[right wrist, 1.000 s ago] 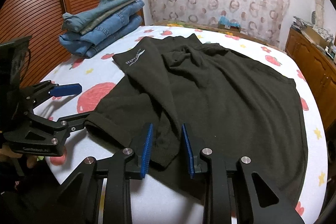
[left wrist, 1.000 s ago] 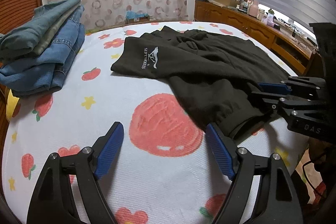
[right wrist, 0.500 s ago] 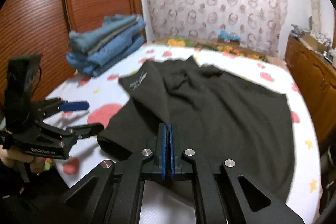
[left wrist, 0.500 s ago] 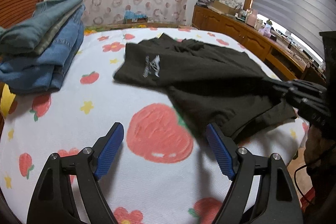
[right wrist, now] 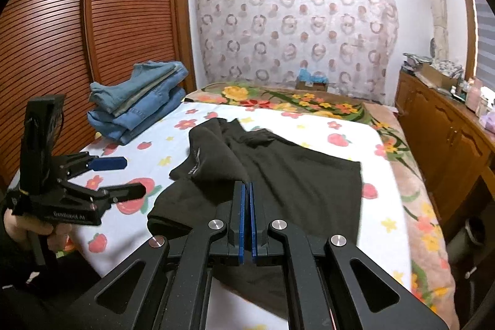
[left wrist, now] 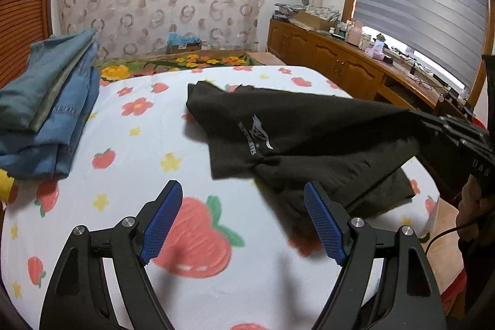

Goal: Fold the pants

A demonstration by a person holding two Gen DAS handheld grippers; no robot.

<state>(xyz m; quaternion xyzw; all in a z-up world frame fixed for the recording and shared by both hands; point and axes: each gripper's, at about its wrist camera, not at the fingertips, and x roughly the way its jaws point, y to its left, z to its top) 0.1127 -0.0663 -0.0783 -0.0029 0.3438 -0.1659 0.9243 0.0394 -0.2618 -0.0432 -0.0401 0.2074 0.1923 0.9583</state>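
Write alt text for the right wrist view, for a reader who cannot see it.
The right gripper is shut on the near edge of the black pants, lifting it off a fruit-print bedsheet. To the left, the open left gripper holds nothing; folded jeans are stacked beyond it, by a wooden louvered door.

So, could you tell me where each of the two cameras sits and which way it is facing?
Left wrist: on the left gripper, jaws open, looking across the bed at the black pants; the right gripper enters at right.
Right wrist: on the right gripper, shut on the lifted pants, facing the curtain; the left gripper and the hand holding it show at left.
Shared: pants, bed, folded jeans stack, curtain.
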